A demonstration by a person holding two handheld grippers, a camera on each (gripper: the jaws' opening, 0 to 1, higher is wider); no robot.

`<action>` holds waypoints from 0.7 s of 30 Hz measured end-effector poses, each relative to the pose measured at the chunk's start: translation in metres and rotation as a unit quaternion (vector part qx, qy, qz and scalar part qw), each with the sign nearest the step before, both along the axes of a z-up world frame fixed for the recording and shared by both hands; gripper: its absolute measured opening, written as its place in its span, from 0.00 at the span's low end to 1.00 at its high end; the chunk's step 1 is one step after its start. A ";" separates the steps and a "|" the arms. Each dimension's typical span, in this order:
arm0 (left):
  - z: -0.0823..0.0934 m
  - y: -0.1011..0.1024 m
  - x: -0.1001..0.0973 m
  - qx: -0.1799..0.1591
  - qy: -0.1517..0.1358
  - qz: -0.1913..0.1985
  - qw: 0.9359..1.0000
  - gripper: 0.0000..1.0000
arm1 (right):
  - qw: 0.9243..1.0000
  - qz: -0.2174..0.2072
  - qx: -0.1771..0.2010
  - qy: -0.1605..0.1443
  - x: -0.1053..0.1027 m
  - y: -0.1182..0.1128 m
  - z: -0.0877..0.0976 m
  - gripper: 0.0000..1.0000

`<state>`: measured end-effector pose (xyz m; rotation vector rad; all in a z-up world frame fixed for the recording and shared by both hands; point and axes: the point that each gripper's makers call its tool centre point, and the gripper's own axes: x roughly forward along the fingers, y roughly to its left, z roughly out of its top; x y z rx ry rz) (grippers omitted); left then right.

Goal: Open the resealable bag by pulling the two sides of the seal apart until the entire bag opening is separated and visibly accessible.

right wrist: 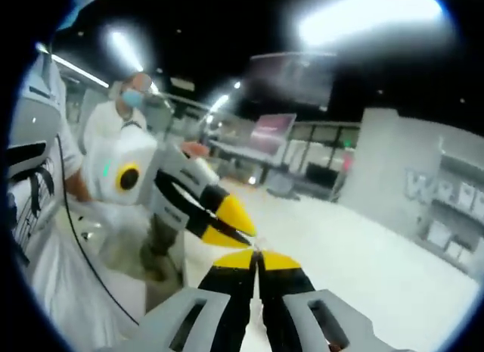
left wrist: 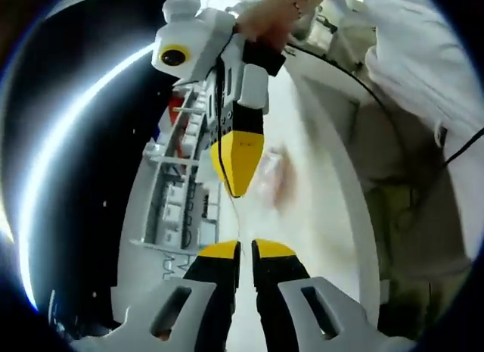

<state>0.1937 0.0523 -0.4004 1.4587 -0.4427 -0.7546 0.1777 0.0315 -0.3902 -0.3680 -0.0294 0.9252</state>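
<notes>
left gripper (left wrist: 245,248): in the left gripper view we see its yellow-tipped jaws rising from the bottom, drawn nearly together with a thin slit between; what they pinch we cannot tell for sure, though a thin clear edge runs up from the tips. In the right gripper view it comes in from the left (right wrist: 236,225), jaws close together, tips meeting the right gripper's tips.
right gripper (left wrist: 237,187): in the left gripper view it comes down from the top, jaws closed to one yellow point, just above the left gripper's tips. In its own view (right wrist: 258,259) the jaws are pressed narrow, almost touching.
resealable bag (left wrist: 274,174): we see a blurred clear film with a pinkish patch, just right of the right gripper's tip, over the white table (left wrist: 318,208); seal state too blurred to tell.
hand (left wrist: 268,15): grips the right gripper's handle at the top.
person (right wrist: 125,132): stands left in the right gripper view, white clothes.
shelves (left wrist: 178,193): left of the table, holding blurred items.
</notes>
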 end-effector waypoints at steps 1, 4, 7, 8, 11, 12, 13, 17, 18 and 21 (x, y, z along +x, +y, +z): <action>0.000 -0.001 0.000 0.003 -0.005 0.000 1.000 0.04 | 1.000 0.000 0.001 0.000 0.000 0.000 0.000 0.00; 0.001 -0.002 0.001 0.012 -0.021 0.005 1.000 0.04 | 1.000 0.001 0.005 0.002 -0.001 0.000 0.001 0.00; 0.000 -0.002 0.001 0.017 -0.023 0.009 1.000 0.04 | 1.000 0.002 0.007 0.003 -0.001 0.001 0.001 0.00; 0.000 -0.002 0.001 0.018 -0.024 0.009 0.999 0.04 | 1.000 0.002 0.007 0.003 -0.002 0.001 0.001 0.00; 0.000 -0.003 0.000 0.020 -0.026 0.006 0.999 0.04 | 1.000 0.002 0.010 0.005 -0.002 0.001 0.002 0.00; 0.001 -0.004 0.000 0.018 -0.026 0.005 0.999 0.05 | 1.000 0.002 0.011 0.006 -0.002 0.001 0.002 0.00; 0.001 -0.004 0.000 0.017 -0.026 0.004 1.000 0.05 | 1.000 0.003 0.011 0.007 -0.002 0.002 0.001 0.00; 0.003 -0.007 -0.001 0.014 -0.029 -0.001 0.999 0.05 | 1.000 0.005 0.011 0.009 -0.003 0.003 0.000 0.00; 0.003 -0.007 0.000 0.015 -0.030 -0.002 0.999 0.05 | 1.000 0.005 0.011 0.009 -0.003 0.003 0.000 0.00; 0.004 -0.006 0.000 0.016 -0.037 -0.003 0.999 0.05 | 1.000 0.005 0.011 0.010 -0.004 0.003 0.000 0.00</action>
